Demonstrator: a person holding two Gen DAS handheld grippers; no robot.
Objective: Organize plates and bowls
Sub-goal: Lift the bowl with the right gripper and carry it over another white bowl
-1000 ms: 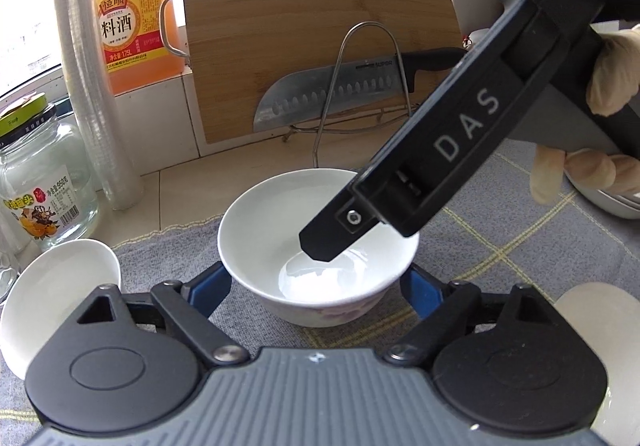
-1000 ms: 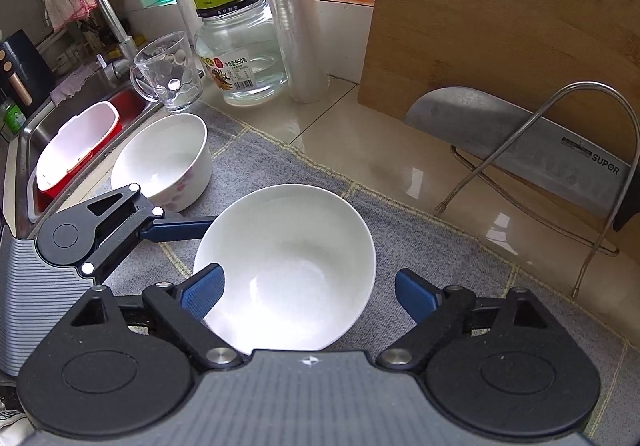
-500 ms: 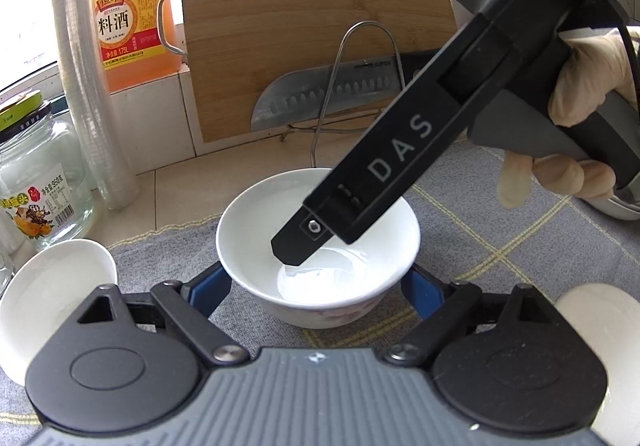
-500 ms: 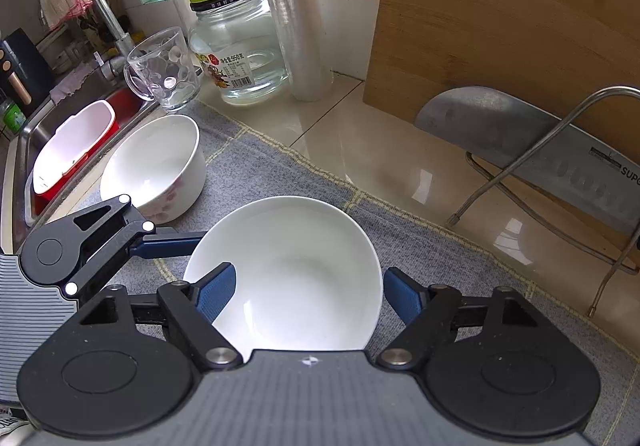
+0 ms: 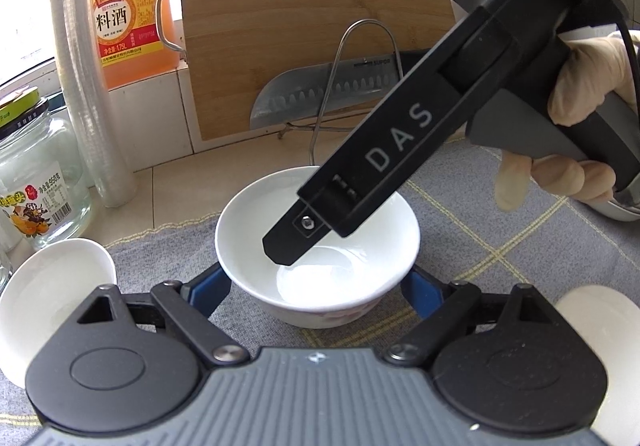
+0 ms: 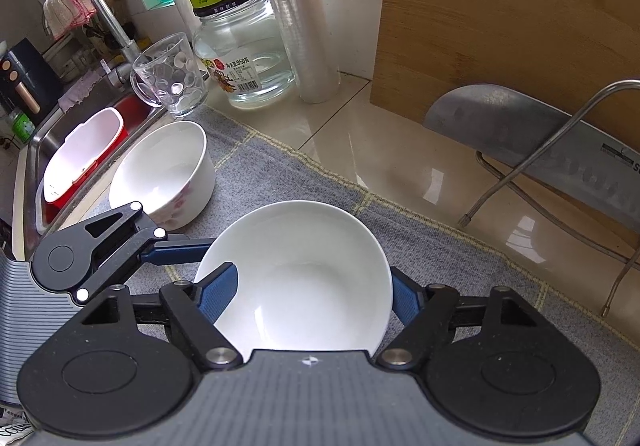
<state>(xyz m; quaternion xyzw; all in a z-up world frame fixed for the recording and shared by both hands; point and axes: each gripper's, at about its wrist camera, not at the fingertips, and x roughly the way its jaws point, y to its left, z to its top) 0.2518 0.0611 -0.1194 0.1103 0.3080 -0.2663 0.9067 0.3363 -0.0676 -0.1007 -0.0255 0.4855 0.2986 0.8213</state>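
A white bowl [image 5: 320, 246] with a floral outside stands on the grey checked mat, and it also shows in the right wrist view [image 6: 296, 278]. My left gripper [image 5: 316, 286] is open with a blue finger on each side of the bowl's base. My right gripper [image 6: 308, 290] is open and straddles the same bowl from the other side; its black body reaches over the bowl in the left wrist view. A second white floral bowl [image 6: 164, 174] stands at the mat's left edge near the sink, and it also shows in the left wrist view [image 5: 52, 294].
A bamboo cutting board [image 6: 512, 18], a cleaver [image 6: 540, 142] and a wire rack [image 6: 560, 166] stand at the back. A glass jar [image 6: 240, 50], a glass mug [image 6: 172, 78], stacked plastic cups [image 6: 300, 14] and a cooking wine bottle [image 5: 128, 18] line the wall. The sink [image 6: 80, 150] holds a red and white tub.
My right gripper has come lower and closer around the bowl, so its fingers now flank it. My left gripper has stayed at the bowl's sides.
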